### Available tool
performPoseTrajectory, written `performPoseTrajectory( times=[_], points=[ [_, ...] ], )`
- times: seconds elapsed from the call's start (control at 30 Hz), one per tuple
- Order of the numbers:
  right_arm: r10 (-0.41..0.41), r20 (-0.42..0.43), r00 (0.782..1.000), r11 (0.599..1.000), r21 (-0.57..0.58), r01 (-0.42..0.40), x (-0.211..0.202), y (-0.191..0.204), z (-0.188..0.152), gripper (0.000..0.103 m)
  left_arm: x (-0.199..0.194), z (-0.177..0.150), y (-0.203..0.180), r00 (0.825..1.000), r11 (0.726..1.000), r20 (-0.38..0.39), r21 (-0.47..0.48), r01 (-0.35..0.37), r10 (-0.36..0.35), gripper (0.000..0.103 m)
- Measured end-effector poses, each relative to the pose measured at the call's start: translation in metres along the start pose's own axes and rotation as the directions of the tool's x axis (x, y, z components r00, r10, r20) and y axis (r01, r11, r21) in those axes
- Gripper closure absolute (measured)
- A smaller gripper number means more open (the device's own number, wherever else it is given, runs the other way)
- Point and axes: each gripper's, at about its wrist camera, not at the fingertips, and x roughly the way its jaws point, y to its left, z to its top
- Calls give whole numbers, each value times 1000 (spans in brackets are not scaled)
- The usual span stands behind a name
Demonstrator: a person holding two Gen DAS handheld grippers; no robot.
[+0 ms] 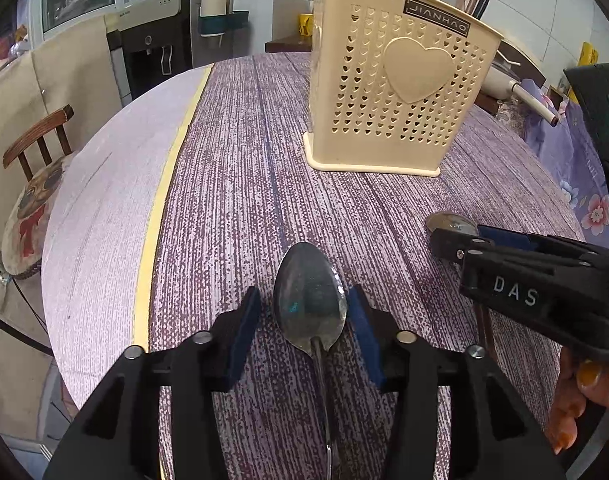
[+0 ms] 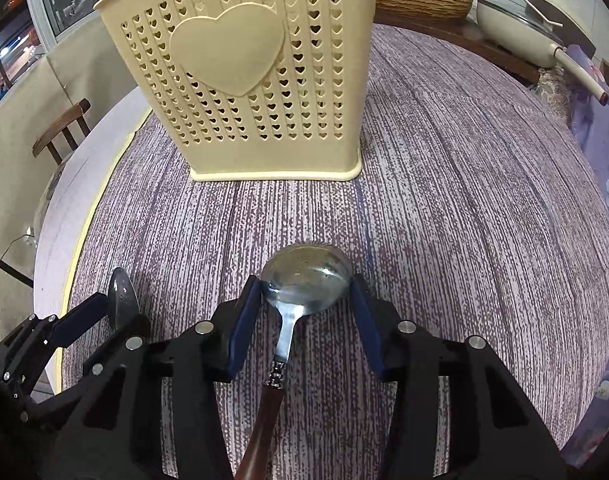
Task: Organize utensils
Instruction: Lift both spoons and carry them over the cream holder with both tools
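Steel spoon (image 1: pixel 310 304) lies between the parted left tongs (image 1: pixel 304 312); right tongs (image 2: pixel 306 304) straddle another spoon (image 2: pixel 306 280), unpinched, on the desk (image 2: pixel 464 200).

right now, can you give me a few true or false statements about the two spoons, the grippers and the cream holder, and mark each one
1. An all-metal spoon lies between the left gripper fingers, bowl pointing toward the cream plastic utensil holder with heart-shaped holes. True.
2. The spoon at the right gripper has a plain steel handle. False: the round-bowled spoon has a brown wooden handle.
3. The holder lies tipped over. False: it stands upright on the purple patterned tablecloth.
4. Utensil handles already stick out of the holder's top. True.
5. Both spoons are lifted clear of the table. False: both lie on the cloth.
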Motion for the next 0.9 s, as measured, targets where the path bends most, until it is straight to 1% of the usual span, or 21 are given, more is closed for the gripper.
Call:
performPoseTrajectory(
  times=[0.17, 0.27, 0.33, 0.4, 0.43, 0.67, 0.9],
  points=[
    [-6, -4, 1000, 1000, -20, 6, 2, 3, 0, 56, 1, 0, -1, 1000, 1000, -8, 3, -13, 13, 47],
    [1, -5, 1000, 1000, -23, -1, 1, 3, 0, 56, 2, 1, -4, 1000, 1000, -9, 8, -30, 30, 47],
    [8, -5, 1000, 1000, -22, -8, 1, 2, -1, 57, 2, 1, -4, 1000, 1000, -8, 2, -30, 30, 50],
    [19, -1, 1000, 1000, -17, -19, 0, 0, -1, 57, 2, 3, -3, 1000, 1000, -8, -6, -29, 29, 62],
    [24, 4, 1000, 1000, -15, -24, -1, -1, -1, 57, 2, 4, -4, 1000, 1000, -9, -8, -27, 27, 65],
    [53, 53, 997, 999, -9, -53, -15, -3, -2, 57, -6, 9, -3, 1000, 1000, 22, -17, -21, 21, 65],
    [66, 135, 989, 998, -17, -64, -46, -7, 0, 57, -25, 21, -5, 996, 999, 92, -29, 13, -11, 65]
  ],
)
